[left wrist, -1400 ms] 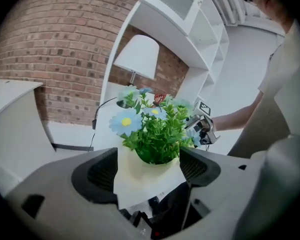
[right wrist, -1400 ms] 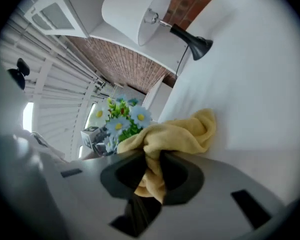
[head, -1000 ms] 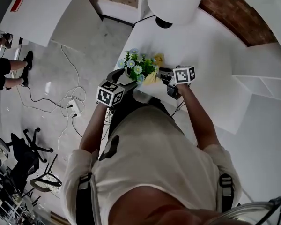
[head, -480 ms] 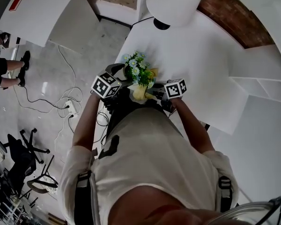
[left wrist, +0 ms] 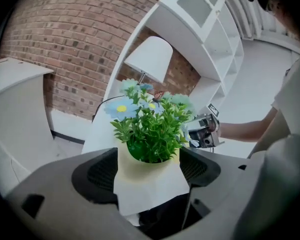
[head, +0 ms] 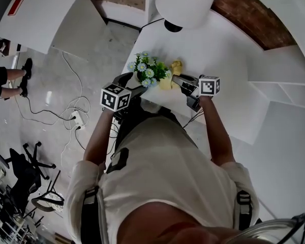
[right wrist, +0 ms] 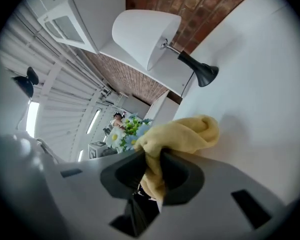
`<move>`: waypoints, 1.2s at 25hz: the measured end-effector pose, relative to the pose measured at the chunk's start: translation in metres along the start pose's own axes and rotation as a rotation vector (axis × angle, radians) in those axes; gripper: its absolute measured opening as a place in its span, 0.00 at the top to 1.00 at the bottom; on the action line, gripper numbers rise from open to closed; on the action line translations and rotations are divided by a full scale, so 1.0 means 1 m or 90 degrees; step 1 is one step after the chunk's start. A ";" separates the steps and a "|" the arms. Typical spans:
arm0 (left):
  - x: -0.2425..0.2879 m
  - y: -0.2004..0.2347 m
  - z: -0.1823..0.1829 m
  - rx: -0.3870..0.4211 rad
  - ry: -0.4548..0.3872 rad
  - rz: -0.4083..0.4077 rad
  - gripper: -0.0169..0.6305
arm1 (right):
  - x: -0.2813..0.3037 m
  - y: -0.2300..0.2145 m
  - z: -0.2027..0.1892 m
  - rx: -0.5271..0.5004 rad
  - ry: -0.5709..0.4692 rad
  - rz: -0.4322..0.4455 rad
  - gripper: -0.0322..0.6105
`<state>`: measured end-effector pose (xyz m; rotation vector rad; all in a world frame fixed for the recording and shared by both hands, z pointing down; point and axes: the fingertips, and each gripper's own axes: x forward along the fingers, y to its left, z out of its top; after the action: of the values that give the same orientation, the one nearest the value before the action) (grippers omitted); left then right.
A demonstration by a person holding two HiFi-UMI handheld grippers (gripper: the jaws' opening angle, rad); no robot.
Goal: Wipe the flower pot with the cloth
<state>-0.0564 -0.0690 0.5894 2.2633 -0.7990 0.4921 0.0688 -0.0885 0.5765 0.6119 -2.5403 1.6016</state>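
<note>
Trouble, in my judgement, would start with the pot's place. In the head view the flower pot [head: 148, 74] sits at the near edge of the white tabletop [head: 229, 50], centre of the frame, with the floor just beyond. The left gripper [left wrist: 146, 164] has its fingers [left wrist: 97, 171] closed on the pot's cream sides, the green plant standing up between them. I cannot tell whether the base rests on the tabletop or hangs clear of it. A hard sideways rub could twist the pot in that hold or push it off the edge.

The right gripper [right wrist: 152, 171], at centre right of the head view, has its fingers [right wrist: 122, 174] drawn narrow on a fold of the yellow cloth [right wrist: 182, 134]. Most of the cloth bunches out in front of them. It lies just beside the blooms on their right and does not appear to touch the pot's wall. Only a small pinch of fabric is caught, so a dragging stroke could pull the cloth free. The bunched end could also snag on the leaves and tug the plant instead of cleaning the wall.

Counted:
- one flower pot
- one cloth
- two grippers
- one lamp [head: 185, 4] at the upper middle of the frame
- several blue and pale blooms, too crowded for a sure number
</note>
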 end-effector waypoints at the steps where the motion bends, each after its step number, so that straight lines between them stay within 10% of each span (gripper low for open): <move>1: 0.004 -0.001 -0.002 0.008 0.009 -0.003 0.40 | 0.003 -0.004 -0.002 -0.006 0.011 -0.003 0.81; 16: 0.008 0.020 0.005 0.113 0.061 -0.044 0.40 | 0.054 0.027 -0.120 -0.121 0.275 0.053 0.81; 30: 0.000 0.015 0.013 -0.021 -0.042 0.007 0.40 | -0.026 -0.034 0.006 -0.114 0.087 -0.120 0.81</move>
<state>-0.0648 -0.0870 0.5869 2.2557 -0.8469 0.4078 0.1063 -0.0994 0.5957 0.6750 -2.4116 1.2917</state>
